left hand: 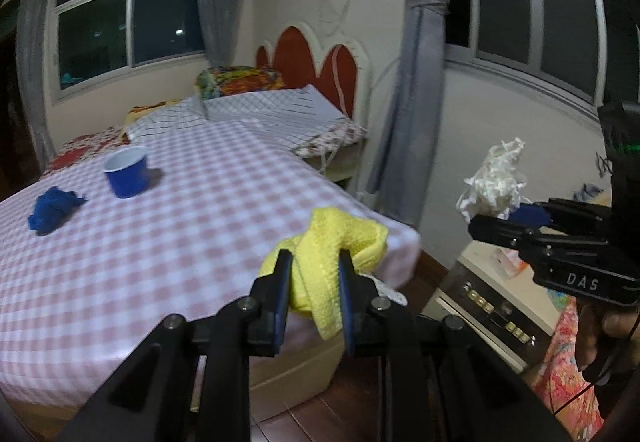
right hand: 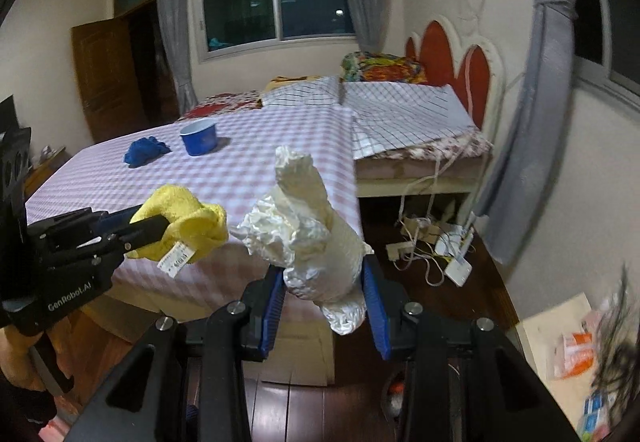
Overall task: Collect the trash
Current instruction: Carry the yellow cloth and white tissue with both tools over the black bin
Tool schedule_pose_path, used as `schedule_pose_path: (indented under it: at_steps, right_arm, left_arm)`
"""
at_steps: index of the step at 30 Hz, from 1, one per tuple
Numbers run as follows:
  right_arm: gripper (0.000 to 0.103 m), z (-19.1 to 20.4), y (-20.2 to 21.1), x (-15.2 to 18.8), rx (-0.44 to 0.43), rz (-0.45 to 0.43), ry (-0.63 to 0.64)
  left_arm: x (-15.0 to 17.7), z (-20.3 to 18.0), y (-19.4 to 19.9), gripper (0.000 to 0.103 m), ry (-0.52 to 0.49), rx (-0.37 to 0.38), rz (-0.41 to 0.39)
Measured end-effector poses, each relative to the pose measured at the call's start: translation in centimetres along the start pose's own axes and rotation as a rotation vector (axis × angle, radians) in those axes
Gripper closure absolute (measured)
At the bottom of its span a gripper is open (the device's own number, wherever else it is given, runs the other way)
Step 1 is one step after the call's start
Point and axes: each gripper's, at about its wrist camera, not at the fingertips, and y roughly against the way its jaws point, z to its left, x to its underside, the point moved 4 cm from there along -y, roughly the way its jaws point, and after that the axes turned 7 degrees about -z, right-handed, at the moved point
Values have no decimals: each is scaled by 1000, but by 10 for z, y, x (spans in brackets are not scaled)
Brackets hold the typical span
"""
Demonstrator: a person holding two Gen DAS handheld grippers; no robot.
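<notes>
Left tongs [left hand: 314, 262]: you are gripping a yellow cloth [left hand: 328, 246].
Right tongs [right hand: 326, 278]: clamped on crumpled white paper [right hand: 308, 230], near the bed [right hand: 248, 158] corner.
Far left on bed: blue cup [right hand: 199, 138], blue cloth [right hand: 145, 150].

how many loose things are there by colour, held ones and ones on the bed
yellow: 1, the cloth held in the left gripper
white: 1, the crumpled paper held in the right gripper
blue: 2, the cup and the blue cloth on the bed
total: 4
</notes>
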Motion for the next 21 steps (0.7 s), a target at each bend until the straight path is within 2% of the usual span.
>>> schedule_pose_path:
  at_steps: [9, 15, 21]
  right_arm:
    - [63, -54, 29, 33, 95, 12, -76]
    - [63, -88, 32, 68, 140, 55, -134]
    - [63, -121, 31, 106, 177, 104, -190]
  left_arm:
    - [13, -55, -9, 80, -27, 92, 21]
    - [30, -94, -30, 80, -51, 161, 67]
    - [51, -125, -56, 80, -76, 198, 123]
